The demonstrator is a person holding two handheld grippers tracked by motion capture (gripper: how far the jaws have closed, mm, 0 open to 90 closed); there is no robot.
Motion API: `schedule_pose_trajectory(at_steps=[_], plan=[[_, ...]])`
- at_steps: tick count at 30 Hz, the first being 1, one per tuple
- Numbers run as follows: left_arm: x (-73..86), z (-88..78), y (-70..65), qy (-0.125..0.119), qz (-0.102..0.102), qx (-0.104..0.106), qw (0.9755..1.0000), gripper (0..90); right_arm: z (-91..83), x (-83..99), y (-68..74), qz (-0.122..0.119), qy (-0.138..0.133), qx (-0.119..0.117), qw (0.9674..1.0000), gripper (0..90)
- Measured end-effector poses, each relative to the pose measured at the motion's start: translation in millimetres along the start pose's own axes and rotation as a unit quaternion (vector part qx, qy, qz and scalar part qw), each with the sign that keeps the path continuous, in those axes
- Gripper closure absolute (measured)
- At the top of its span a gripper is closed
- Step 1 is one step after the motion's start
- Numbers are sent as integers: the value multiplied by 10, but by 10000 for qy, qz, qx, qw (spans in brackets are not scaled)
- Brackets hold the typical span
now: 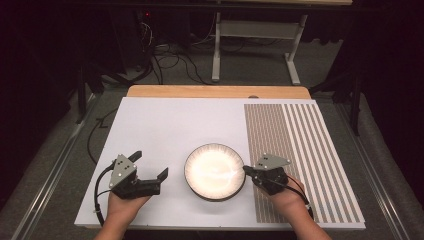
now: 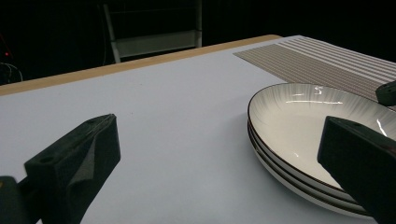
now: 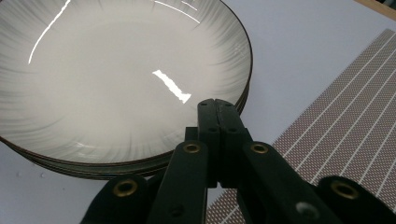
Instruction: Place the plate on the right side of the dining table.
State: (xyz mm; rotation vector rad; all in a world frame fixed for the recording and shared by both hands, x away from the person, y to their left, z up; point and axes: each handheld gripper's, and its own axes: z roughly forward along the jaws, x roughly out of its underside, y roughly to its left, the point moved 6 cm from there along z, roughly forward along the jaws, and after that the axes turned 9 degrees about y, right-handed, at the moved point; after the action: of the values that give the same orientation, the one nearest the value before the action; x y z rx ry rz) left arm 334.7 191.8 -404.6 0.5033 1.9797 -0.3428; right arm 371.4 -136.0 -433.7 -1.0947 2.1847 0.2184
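Dark surroundings framed our white counter (image 1: 165, 130), where the stack of plates (image 1: 215, 171) sat near the front beside a striped mat (image 1: 300, 150). Nothing was lifted yet: our left gripper (image 1: 150, 167) had its fingers spread, our right gripper (image 1: 246, 170) pressed together at the rim.

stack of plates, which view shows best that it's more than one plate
The left gripper view: it looks at the stack of plates side-on, so the layered rims separate. The right gripper view shows the top plate's face with rims peeking below; the high view shows one round disc.
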Motion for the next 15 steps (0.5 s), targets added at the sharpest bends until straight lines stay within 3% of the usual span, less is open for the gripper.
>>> schedule_pose_trajectory(at_steps=[8,15], plan=[[3,4,-5,9,-13,30,10000,1,50,-39,61,-79,34,-48,10000,900],[9,13,-12,30,-85,114,9999,2,120,-96,130,-28,13,-229,9997,900]])
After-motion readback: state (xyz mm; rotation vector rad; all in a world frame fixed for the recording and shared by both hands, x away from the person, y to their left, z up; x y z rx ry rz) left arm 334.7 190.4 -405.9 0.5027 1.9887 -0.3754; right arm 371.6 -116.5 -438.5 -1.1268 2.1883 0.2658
